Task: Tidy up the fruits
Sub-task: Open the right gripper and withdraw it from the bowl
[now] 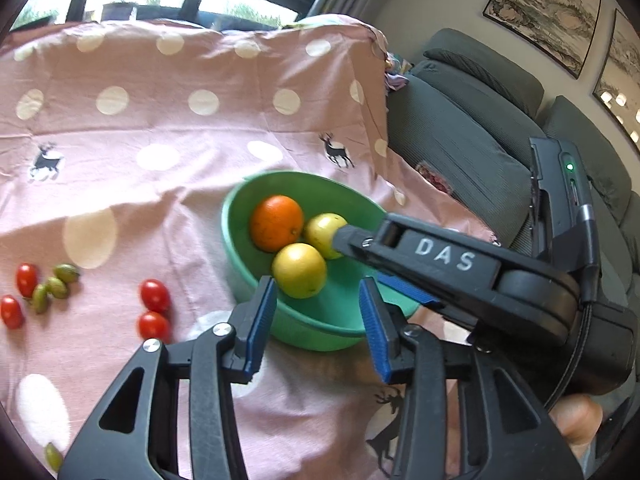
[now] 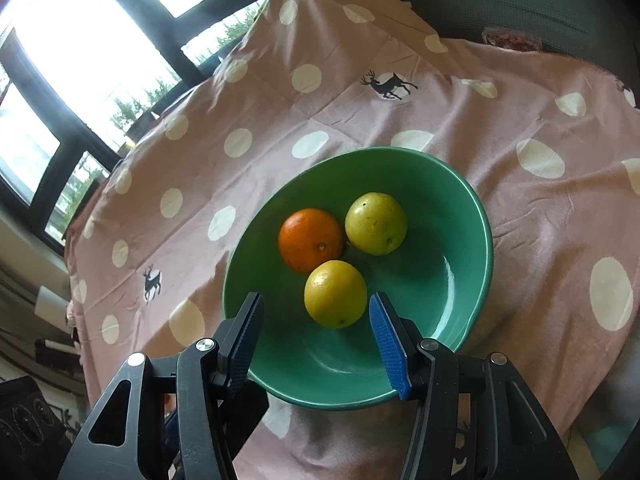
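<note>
Left fingers (image 1: 316, 320): parted, nothing between the blue pads (image 1: 260, 316); poised over the near rim of the green bowl (image 1: 240, 248), just short of the nearest yellow fruit (image 1: 299, 270).
Right fingers (image 2: 316, 340): parted about as far, empty; hovering inside the bowl's near side, the yellow fruit (image 2: 335, 294) just ahead of the tips and not touched.
Right gripper, seen from the left camera (image 1: 460, 268): reaching in across the bowl's right side, partly hiding the pale green-yellow fruit (image 1: 324, 232).
In the bowl: orange (image 2: 311, 239), pale green-yellow fruit (image 2: 376, 224) and yellow fruit, clustered and touching or nearly so.
Still out on the tabletop: red cherry tomatoes (image 1: 155, 295), one pair near the bowl's left side, others further left (image 1: 26, 279) beside small green olive-like fruits (image 1: 56, 286); one more green one near the lower left edge (image 1: 53, 456).
Cloth: pink, white dots and deer prints (image 2: 360, 60), creased.
Step in hand, as judged: large fruit apparently placed, small fruit next.
Doing it well: swing the empty left fingers toward the nearest tomato pair, come down from above, straddle one tomato only, close gently to avoid bruising or rolling it on the creased cloth.
Risk: pinching cloth with the fruit; knocking the neighbouring tomato away.
</note>
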Demonstrator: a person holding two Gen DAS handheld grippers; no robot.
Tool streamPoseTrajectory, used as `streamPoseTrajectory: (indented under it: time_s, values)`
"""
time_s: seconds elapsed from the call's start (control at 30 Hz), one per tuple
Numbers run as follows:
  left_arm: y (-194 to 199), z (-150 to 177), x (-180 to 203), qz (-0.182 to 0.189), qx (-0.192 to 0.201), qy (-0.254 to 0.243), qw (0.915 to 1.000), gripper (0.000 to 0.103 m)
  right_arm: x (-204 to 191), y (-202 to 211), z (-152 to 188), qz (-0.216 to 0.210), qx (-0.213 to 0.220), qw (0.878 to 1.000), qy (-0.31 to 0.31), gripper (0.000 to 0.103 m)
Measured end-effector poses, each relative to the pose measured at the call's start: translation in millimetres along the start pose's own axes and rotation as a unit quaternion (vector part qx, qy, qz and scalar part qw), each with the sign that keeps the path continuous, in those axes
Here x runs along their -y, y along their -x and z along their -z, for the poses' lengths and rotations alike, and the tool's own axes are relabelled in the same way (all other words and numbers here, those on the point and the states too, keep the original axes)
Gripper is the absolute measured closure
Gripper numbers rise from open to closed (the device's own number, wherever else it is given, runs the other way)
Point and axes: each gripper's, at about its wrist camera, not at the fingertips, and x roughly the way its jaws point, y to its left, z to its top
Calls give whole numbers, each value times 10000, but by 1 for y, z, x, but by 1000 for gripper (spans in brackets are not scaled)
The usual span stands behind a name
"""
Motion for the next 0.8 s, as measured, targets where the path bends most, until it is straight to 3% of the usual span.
streamPoseTrajectory:
  time_s: [0.13, 0.3, 0.4, 0.6, 0.8]
  values:
    - [16, -1, -10, -278, 134, -1, 9995, 54, -5, 3, 1, -87, 90, 9999, 8, 47]
    - [41, -2, -30, -591, 421, 185, 9972, 35, -17, 6, 5, -183, 154, 9997, 106, 45]
    - [51, -2, -42, -736, 525, 341, 9953, 30, -27, 7, 9, -262, 201, 9993, 189, 40]
    - [72, -1, -69, -1036, 676, 655, 9902, 26, -51, 5, 18, -351, 193, 9981, 458, 39]
    - [84, 2, -90, -1608, 719, 779, 9813, 23, -72, 3, 29, -404, 143, 9966, 703, 38]
